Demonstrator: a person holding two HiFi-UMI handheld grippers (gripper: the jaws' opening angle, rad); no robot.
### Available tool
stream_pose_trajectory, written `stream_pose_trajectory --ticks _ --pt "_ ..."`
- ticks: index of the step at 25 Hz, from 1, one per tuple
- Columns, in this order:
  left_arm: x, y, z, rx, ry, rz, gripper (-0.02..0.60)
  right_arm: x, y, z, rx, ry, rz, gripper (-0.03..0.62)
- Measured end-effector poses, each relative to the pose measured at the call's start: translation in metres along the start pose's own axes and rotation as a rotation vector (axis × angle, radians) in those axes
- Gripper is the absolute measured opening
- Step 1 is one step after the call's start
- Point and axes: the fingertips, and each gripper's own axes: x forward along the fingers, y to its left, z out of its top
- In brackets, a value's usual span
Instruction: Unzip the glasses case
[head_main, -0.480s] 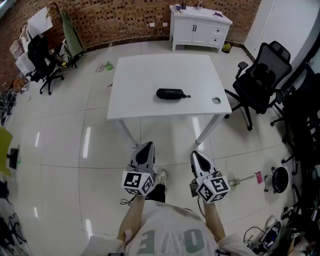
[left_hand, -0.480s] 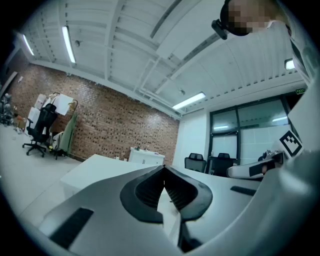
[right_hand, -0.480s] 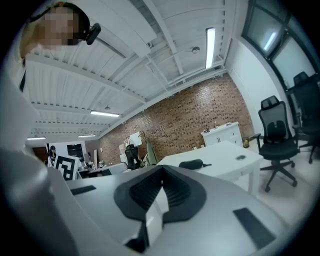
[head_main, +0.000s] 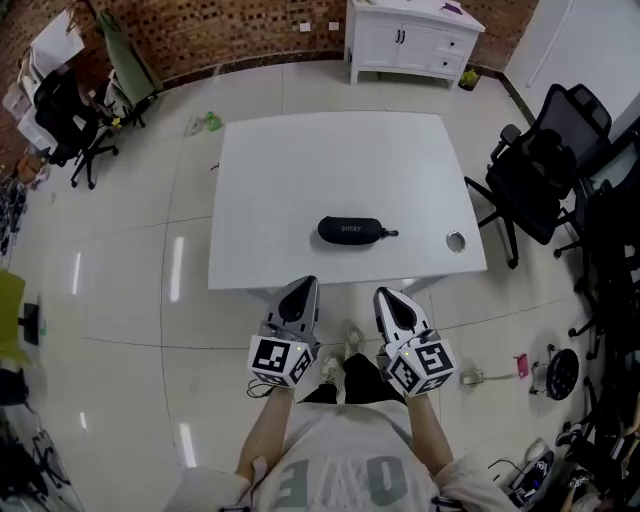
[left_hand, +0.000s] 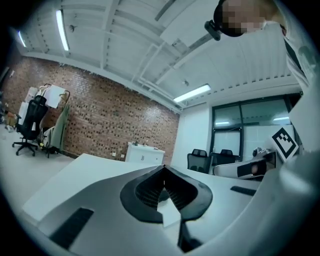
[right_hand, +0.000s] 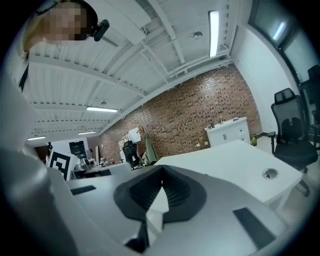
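A black zipped glasses case (head_main: 351, 230) lies on the white table (head_main: 300, 180), near the table's front edge, with its zip pull sticking out to the right. My left gripper (head_main: 303, 285) and right gripper (head_main: 385, 296) hang side by side just short of that edge, below the case and apart from it. Both are shut with nothing between the jaws. In the left gripper view the jaws (left_hand: 164, 167) meet at a point over the tabletop (left_hand: 95, 170). The right gripper view shows the same closed tips (right_hand: 161, 168). Neither gripper view shows the case.
A round cable hole (head_main: 456, 240) sits in the table's front right corner. Black office chairs (head_main: 545, 160) stand to the right, a white cabinet (head_main: 410, 40) against the brick wall behind, more chairs (head_main: 50, 110) at far left. Loose items lie on the floor at right.
The table and case have come nearer and lower in the head view as the person stepped forward. Both grippers are now close to the table's front edge, still shut.
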Motion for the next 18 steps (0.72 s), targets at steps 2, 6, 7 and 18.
stream_pose_trajectory --ticks 2,6,7,18 --pt "0.022 0.011 -0.006 -0.002 0.016 0.014 -0.011 0.02 -0.019 0.0 0.007 0.017 0.003 -0.003" --pt "0.07 0.04 -0.009 0.036 0.058 0.047 -0.011 0.061 -0.06 -0.003 0.032 0.078 0.004 -0.003" --pt "0.082 0.048 -0.009 0.048 0.067 0.057 -0.011 0.07 -0.069 -0.005 0.034 0.097 0.006 -0.003" --pt "0.158 0.095 -0.055 0.085 0.212 0.024 -0.009 0.136 -0.124 -0.046 0.102 0.287 0.009 -0.003"
